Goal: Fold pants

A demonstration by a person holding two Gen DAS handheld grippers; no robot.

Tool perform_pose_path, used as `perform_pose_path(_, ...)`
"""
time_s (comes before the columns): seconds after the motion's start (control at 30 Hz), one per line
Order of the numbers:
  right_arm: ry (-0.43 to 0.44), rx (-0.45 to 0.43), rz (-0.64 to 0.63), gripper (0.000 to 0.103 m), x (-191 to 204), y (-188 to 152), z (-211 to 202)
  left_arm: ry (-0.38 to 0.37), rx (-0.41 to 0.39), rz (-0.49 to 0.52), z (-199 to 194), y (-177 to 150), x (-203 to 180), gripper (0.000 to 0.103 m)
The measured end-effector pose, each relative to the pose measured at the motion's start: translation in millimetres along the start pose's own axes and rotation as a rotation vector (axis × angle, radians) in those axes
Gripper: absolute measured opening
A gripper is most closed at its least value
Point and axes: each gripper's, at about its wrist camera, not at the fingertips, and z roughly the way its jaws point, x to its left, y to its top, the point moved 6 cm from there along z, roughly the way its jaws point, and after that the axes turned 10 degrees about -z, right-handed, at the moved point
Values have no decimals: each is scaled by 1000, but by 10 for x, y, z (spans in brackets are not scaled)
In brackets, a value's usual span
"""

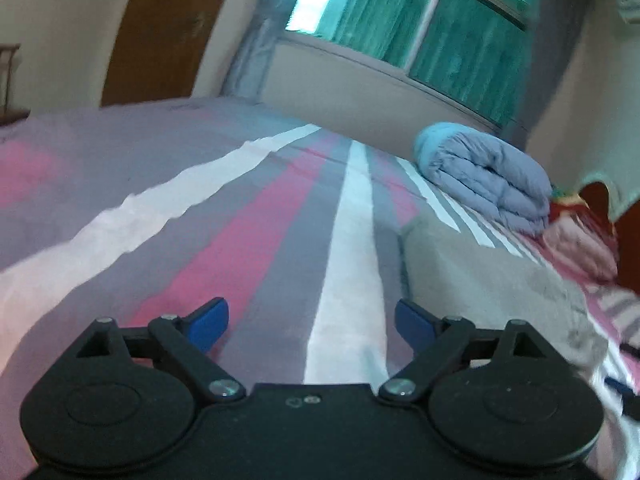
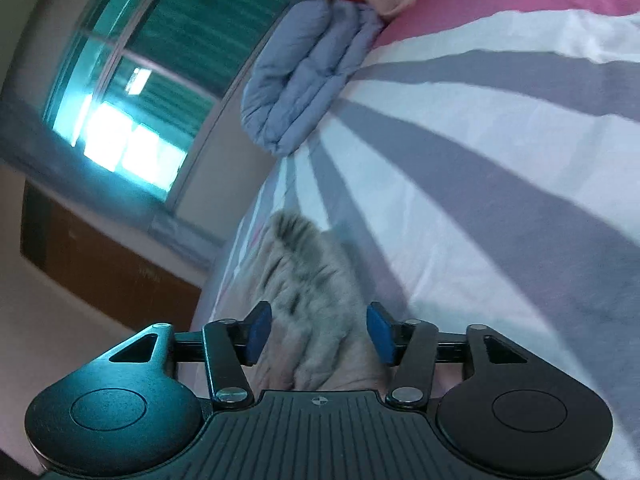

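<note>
The grey pants (image 1: 488, 280) lie on the striped bed sheet (image 1: 248, 232) to the right of my left gripper (image 1: 312, 322), which is open and empty above bare sheet. In the right wrist view the gathered, wrinkled grey pants fabric (image 2: 316, 300) lies between and beyond the blue pads of my right gripper (image 2: 318, 334). Its jaws stand open around the fabric, not clamped on it. The view is blurred.
A folded blue-grey quilt (image 1: 488, 176) lies at the far side of the bed, also in the right wrist view (image 2: 304, 76). Pink and red bedding (image 1: 580, 236) sits beside it. A window (image 1: 420, 20), wall and brown door (image 1: 160, 28) stand behind the bed.
</note>
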Motion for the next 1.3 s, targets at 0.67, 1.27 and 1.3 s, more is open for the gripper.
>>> perform_pose_path(0.67,18,72,-138,71,51,140,172,-155,137,131,492,37,-563,85)
perform_pose_path(1.27,31,122,-301,71,133,253,507,-208,243,102,1106,123,-793,86)
perform_pose_path(1.3,37,102,-324,71,182,283,536,-207,227,89,1135,212,-787,86)
